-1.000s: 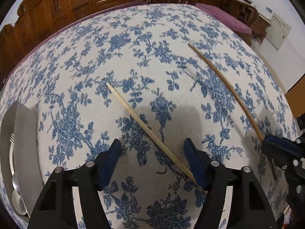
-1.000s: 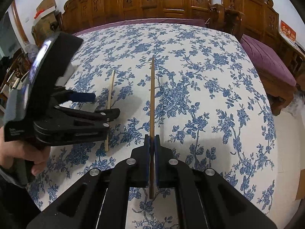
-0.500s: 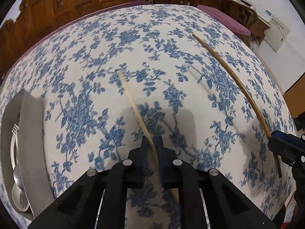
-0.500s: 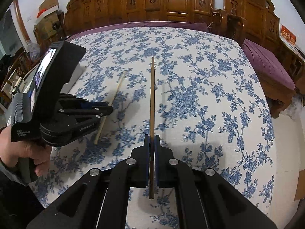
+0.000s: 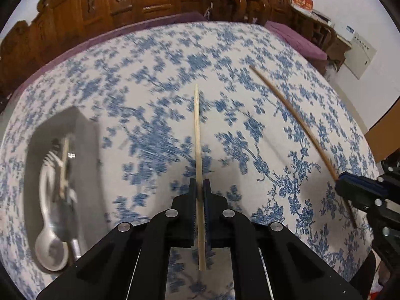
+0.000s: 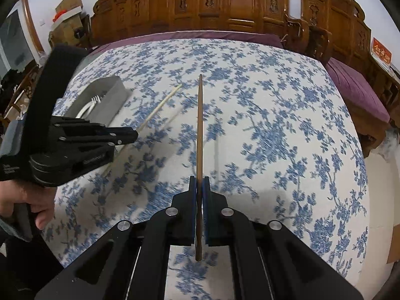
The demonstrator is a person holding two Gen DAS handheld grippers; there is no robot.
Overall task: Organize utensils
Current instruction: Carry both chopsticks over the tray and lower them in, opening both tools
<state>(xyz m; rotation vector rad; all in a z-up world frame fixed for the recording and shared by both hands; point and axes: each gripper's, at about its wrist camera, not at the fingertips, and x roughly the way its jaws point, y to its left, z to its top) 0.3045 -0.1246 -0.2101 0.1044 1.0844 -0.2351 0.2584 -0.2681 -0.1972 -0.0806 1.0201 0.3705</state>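
Table under blue-floral cloth (image 5: 150, 80) fills both views. Grey tray (image 5: 85, 135) lies on cloth at left, holding spoon (image 5: 51, 250) and fork (image 5: 53, 158). Left gripper (image 5: 200, 192): jaws clamped on pale chopstick (image 5: 197, 130), lifted off cloth, tip pointing away. Right gripper (image 6: 199, 187): jaws pinched tight on darker chopstick (image 6: 199, 130), also held above cloth. 2 chopsticks well apart, right of tray. Person's hand (image 6: 22, 197) grips left gripper's handle.
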